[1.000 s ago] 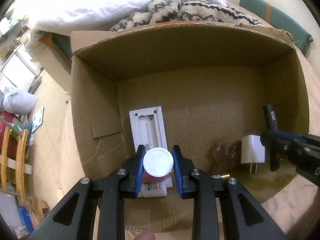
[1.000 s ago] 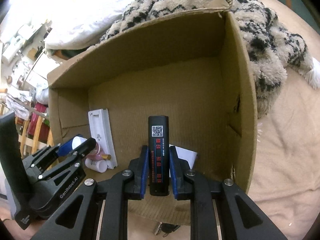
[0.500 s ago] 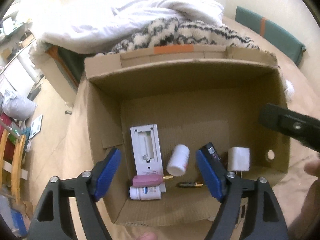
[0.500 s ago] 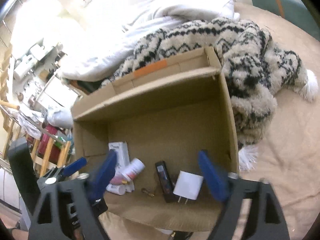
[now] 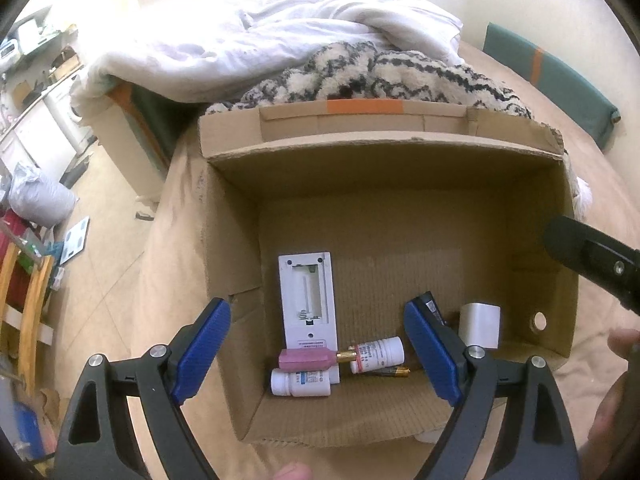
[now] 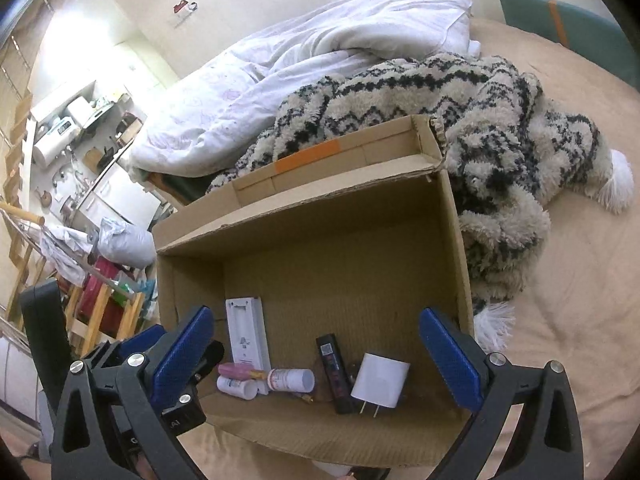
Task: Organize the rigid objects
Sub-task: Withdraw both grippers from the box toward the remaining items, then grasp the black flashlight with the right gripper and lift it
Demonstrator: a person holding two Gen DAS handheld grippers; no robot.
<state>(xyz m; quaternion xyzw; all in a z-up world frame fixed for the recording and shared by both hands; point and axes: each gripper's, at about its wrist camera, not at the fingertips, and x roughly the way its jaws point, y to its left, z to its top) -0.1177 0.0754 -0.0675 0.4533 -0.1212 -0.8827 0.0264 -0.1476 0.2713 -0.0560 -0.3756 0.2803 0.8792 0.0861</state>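
An open cardboard box (image 5: 232, 240) (image 6: 452, 264) lies on the bed. On its floor are a white remote (image 5: 306, 292) (image 6: 246, 336) lying back-up, a red-labelled white bottle (image 5: 380, 354) (image 6: 290, 379), a blue-labelled bottle (image 5: 300, 382), a pink piece with a gold tip (image 5: 306, 360), a slim black device (image 6: 332, 368) and a white charger (image 5: 479, 325) (image 6: 380, 380). My left gripper (image 5: 316, 305) hovers above the box's near left; its jaws are opening with nothing pressed between them. My right gripper (image 6: 316, 314) is open and empty over the near right.
A fluffy striped blanket (image 6: 460, 120) and a white duvet (image 5: 260, 48) lie behind the box. The beige sheet (image 6: 580, 280) spreads to the right, with a green cushion (image 5: 552, 80) beyond. Left of the bed, the floor (image 5: 108, 208) holds clutter. A hand (image 5: 616, 400) shows at the right edge.
Both grippers have opened and risen back from the box. The left let go of the white-capped bottle and the right of the black device; both things now lie on the box floor.
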